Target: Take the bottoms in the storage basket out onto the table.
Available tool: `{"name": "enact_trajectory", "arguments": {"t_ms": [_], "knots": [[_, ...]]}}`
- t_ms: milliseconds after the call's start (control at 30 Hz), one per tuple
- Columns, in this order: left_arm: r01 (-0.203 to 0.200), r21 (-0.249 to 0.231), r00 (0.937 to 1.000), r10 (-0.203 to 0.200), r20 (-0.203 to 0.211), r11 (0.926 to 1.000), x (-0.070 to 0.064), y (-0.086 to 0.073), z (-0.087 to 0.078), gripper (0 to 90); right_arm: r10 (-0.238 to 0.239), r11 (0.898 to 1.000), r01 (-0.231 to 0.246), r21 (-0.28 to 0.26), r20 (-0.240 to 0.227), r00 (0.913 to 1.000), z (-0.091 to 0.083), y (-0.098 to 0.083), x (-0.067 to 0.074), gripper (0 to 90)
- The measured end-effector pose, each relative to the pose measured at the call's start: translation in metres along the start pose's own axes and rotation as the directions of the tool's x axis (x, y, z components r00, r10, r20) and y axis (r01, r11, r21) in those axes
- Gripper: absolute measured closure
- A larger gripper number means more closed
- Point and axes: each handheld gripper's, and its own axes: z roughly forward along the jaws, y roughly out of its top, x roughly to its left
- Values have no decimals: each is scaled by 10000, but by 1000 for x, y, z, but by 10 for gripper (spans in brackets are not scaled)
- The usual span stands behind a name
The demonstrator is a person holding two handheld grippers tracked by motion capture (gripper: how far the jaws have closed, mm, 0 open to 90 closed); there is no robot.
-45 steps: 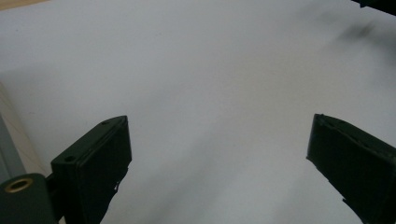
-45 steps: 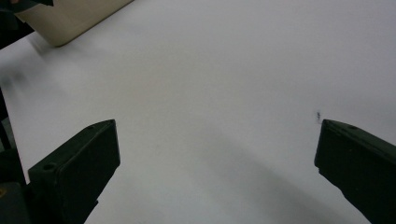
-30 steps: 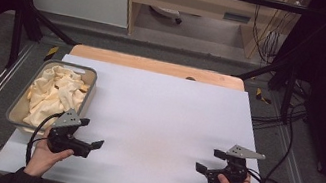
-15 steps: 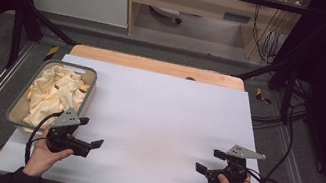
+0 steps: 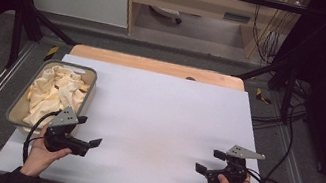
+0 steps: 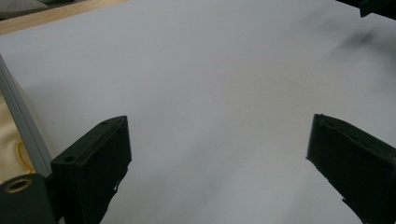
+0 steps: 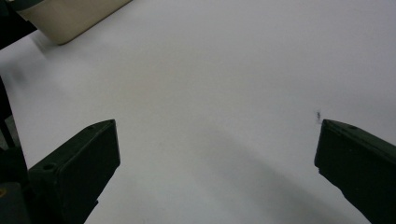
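Bin of cloths, both grippers idle
Grey bin [image 5: 91, 90] of cream cloths [image 5: 54, 93] runs lengthwise front-to-back beside left gripper [image 5: 89, 132]; right gripper [image 5: 210, 161] well apart. Both gape, empty; gripper views add bare white tabletop [image 6: 224, 79].

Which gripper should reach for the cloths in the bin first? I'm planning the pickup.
Probably the left gripper: it sits open right beside the bin of cream cloths. The right gripper, also open, is across the table.

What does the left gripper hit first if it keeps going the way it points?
Probably nothing close: the left gripper, open, points across the bare white sheet. Far along that line sits the right gripper, though depth is unclear.
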Motion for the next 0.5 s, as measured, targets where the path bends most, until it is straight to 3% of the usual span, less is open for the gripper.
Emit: {"name": "enact_trajectory", "arguments": {"t_ms": [500], "knots": [[26,35,9997,-25,-237,10000,3,2,-6,58,-5,10000,5,64,5,10000,1,0,0,5]]}}
